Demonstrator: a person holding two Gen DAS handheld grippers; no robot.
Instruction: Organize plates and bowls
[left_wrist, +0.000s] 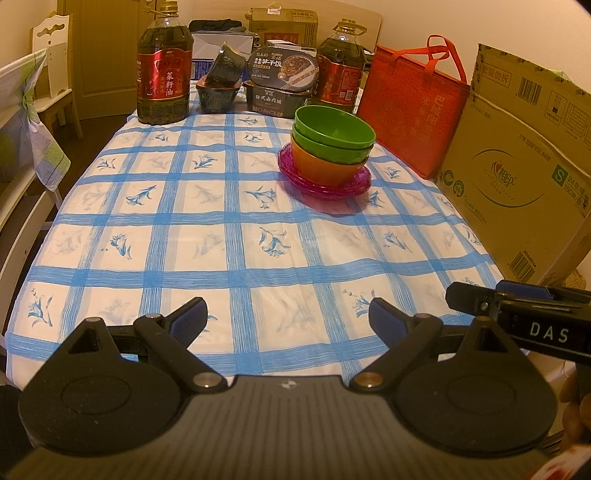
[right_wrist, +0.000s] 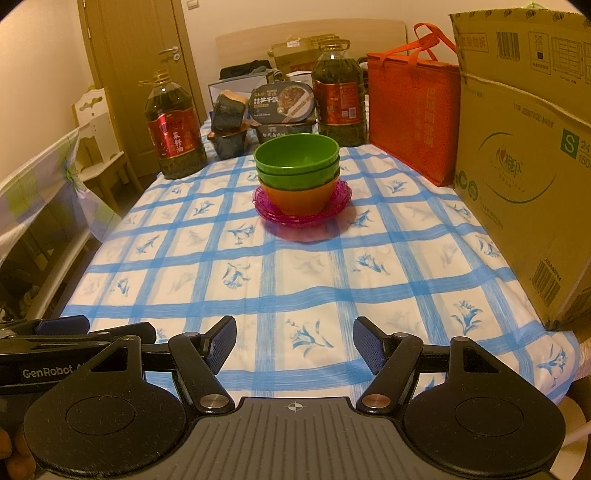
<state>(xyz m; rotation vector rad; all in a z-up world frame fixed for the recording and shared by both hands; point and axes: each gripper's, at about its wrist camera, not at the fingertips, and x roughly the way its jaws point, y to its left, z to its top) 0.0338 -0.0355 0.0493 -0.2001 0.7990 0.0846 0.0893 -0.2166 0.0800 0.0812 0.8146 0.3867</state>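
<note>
Two green bowls (left_wrist: 334, 127) (right_wrist: 296, 155) nest in an orange bowl (left_wrist: 325, 166) (right_wrist: 299, 195), which stands on stacked magenta plates (left_wrist: 354, 186) (right_wrist: 340, 201) at the far middle of the table. My left gripper (left_wrist: 290, 321) is open and empty near the table's front edge. My right gripper (right_wrist: 295, 343) is open and empty too, beside the left one. The right gripper also shows at the right edge of the left wrist view (left_wrist: 517, 299), and the left gripper shows at the left edge of the right wrist view (right_wrist: 74, 328).
A blue-checked tablecloth (left_wrist: 236, 236) (right_wrist: 295, 273) covers the table. Two oil bottles (left_wrist: 164, 66) (left_wrist: 338, 70), boxed meals (left_wrist: 280, 70) and dark cups (left_wrist: 221, 81) line the far edge. A red bag (left_wrist: 410, 107) (right_wrist: 413, 118) and a cardboard box (left_wrist: 517, 177) (right_wrist: 524, 166) stand along the right side.
</note>
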